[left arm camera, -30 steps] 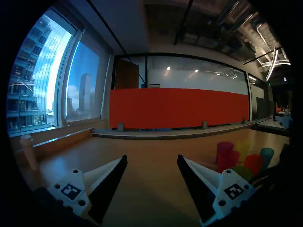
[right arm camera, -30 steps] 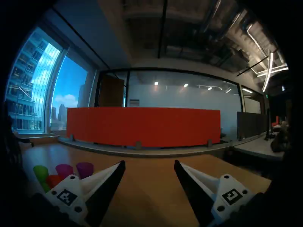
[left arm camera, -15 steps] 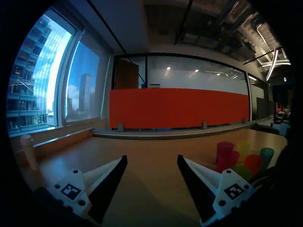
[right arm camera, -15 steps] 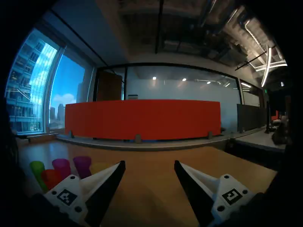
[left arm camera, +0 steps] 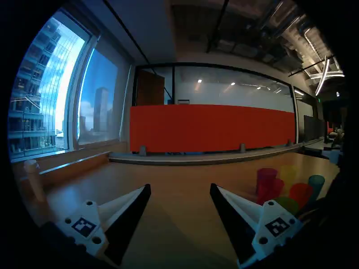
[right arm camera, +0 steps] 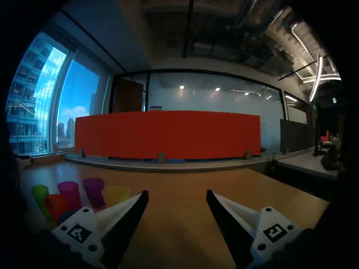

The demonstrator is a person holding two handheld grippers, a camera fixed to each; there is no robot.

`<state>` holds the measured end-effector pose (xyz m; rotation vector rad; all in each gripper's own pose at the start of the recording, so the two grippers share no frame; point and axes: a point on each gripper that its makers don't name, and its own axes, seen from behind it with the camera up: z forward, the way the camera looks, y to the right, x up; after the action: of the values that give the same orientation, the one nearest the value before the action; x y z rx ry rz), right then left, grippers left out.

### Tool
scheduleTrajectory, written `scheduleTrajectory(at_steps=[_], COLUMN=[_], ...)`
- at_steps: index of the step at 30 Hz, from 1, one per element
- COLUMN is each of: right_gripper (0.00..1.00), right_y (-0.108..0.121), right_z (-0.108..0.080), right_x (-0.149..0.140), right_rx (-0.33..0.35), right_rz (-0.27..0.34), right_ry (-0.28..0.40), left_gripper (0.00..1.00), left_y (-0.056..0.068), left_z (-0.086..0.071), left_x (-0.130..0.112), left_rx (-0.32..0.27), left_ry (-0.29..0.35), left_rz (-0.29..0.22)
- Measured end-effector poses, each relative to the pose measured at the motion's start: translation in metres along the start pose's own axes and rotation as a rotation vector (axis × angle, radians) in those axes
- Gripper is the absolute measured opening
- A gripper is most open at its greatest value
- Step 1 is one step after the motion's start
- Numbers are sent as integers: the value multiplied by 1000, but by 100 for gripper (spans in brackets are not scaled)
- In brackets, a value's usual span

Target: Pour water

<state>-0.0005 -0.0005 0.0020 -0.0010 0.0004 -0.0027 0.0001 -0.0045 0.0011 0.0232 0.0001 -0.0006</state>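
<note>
- Translucent coloured cups (left arm camera: pixel 287 181) cluster on the wooden table (left arm camera: pixel 179 175), partly hidden behind one finger of the left gripper (left arm camera: pixel 179 186); I cannot tell whether any holds water.
- In the right gripper view they sit low left (right arm camera: pixel 72 193), the nearest cut off.
- Left gripper hovers level, fingers spread, empty.
- Right gripper (right arm camera: pixel 177 193) likewise spread, pinching nothing.

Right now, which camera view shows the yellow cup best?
The right gripper view: the yellow cup is brighter there, with only its base hidden by a finger. The left gripper view shows it paler, partly behind an orange cup.
</note>
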Motion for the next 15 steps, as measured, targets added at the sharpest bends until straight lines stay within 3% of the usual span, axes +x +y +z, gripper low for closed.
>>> scheduleTrajectory(at_steps=[15], right_gripper=[100], right_y=[0], right_z=[-2], right_x=[1], right_rx=[2], right_rz=[2], right_ry=[0], left_gripper=[98], left_y=[0], left_z=[0], left_x=[0], left_rx=[0], left_ry=[0], left_rz=[0])
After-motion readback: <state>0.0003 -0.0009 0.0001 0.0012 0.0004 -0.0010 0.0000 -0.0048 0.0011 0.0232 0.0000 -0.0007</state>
